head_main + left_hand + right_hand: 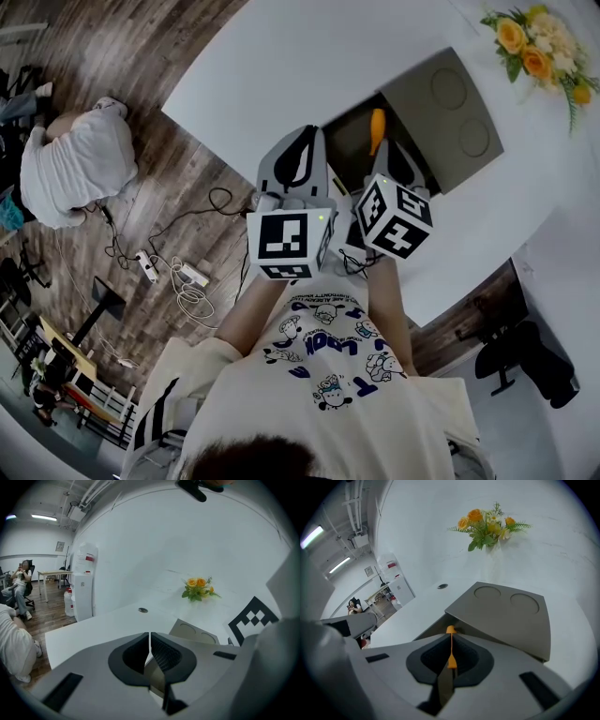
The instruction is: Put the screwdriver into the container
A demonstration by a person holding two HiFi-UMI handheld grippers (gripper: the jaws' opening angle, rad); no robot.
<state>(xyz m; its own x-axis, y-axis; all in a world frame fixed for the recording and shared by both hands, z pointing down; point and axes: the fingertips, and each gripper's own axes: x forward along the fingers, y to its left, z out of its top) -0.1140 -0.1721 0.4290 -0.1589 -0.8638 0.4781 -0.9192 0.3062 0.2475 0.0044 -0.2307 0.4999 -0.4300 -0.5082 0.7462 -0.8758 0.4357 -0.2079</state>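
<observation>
The right claw [450,638] is clamped on the orange screwdriver [377,127]. In the right gripper view a thin orange strip runs between the two closed pads, and the rounded end pokes out just past the tips. From the head view that orange end sits over the dark, open part of the grey container [450,131]. Whether it touches the container I cannot tell.

The container lies on the white desk [281,56] near the desk's edge closest to the person. Its flat grey part carries two round recesses, on the side away from the open part.

The left claw [149,641] is just beside the right one, with its pads drawn together and nothing between them. It hangs over the near edge of the desk, next to the container's open side.

A bunch of yellow and orange flowers [539,47] stands well apart from the container, toward the desk's far side. On the wooden floor beyond the desk's left edge, a person in a white shirt [75,164] crouches, with cables [187,281] and a power strip nearby.
</observation>
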